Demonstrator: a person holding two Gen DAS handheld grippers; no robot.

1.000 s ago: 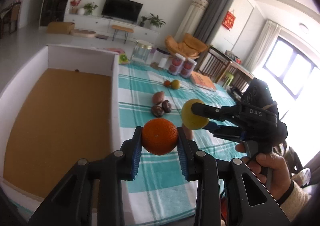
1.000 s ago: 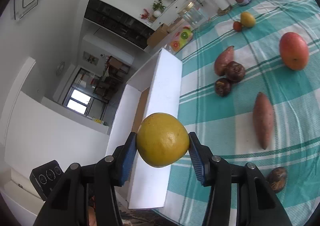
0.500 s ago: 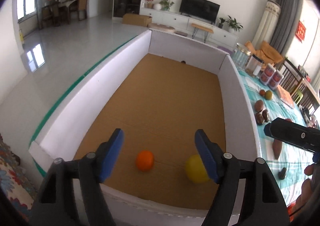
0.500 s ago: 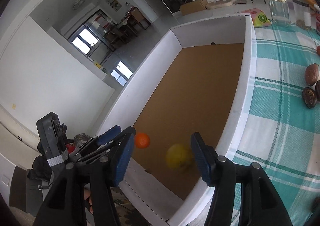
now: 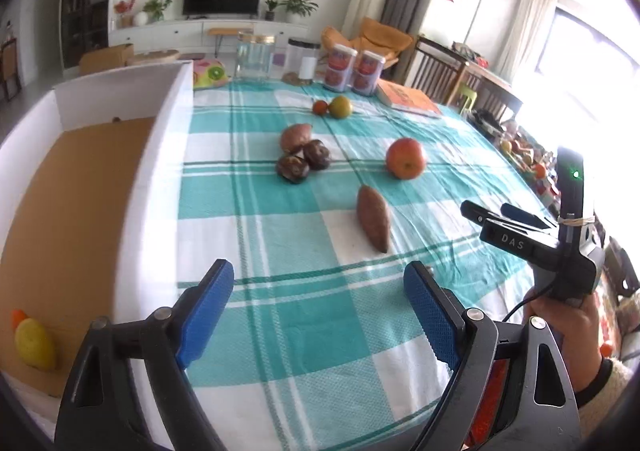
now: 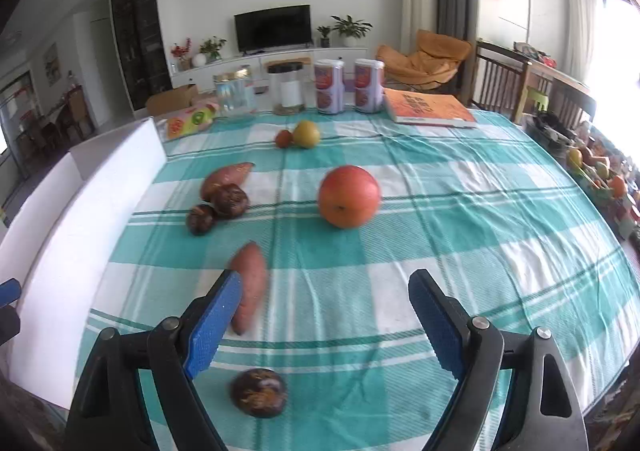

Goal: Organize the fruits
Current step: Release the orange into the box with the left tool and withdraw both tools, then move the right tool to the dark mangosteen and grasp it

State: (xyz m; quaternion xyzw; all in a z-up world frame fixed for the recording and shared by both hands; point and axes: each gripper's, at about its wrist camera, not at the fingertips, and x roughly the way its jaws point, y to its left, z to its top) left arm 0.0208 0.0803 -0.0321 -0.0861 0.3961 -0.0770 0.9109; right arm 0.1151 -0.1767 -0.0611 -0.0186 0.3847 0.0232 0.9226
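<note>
Holding both tongs over the checked tablecloth [image 6: 460,219], I am listing what is lying before me.

My left tongs [image 5: 318,301]: jaws standing wide, having just been opening, nothing between the blue pads [image 5: 206,309].

My right tongs [image 6: 324,321]: jaws likewise spread, having just been opening, nothing gripped; in the left view they are showing at 3 o'clock with my hand [image 5: 562,321] around the handle.

White box [image 5: 160,155], brown floor, sitting along the cloth at 9 o'clock. In its near corner, at 8 o'clock, a yellow fruit [image 5: 34,345] is lying just beside a small orange [image 5: 18,317].

On the cloth, seen from the right tongs:
- a large red-orange fruit [image 6: 349,196] at 12 o'clock;
- a sweet potato [image 6: 249,285] at 10 o'clock, partly behind my left pad;
- two dark wrinkled fruits [image 6: 218,209] touching each other, a second sweet potato [image 6: 224,179] touching them behind;
- one dark round fruit [image 6: 259,392] at 6 o'clock, below the jaws;
- far off, a small red fruit [image 6: 283,138] touching a yellow-green one [image 6: 307,134].

Beyond these: jars [image 6: 286,89], two cans [image 6: 348,85] and a book [image 6: 428,111] are standing at the far edge.
</note>
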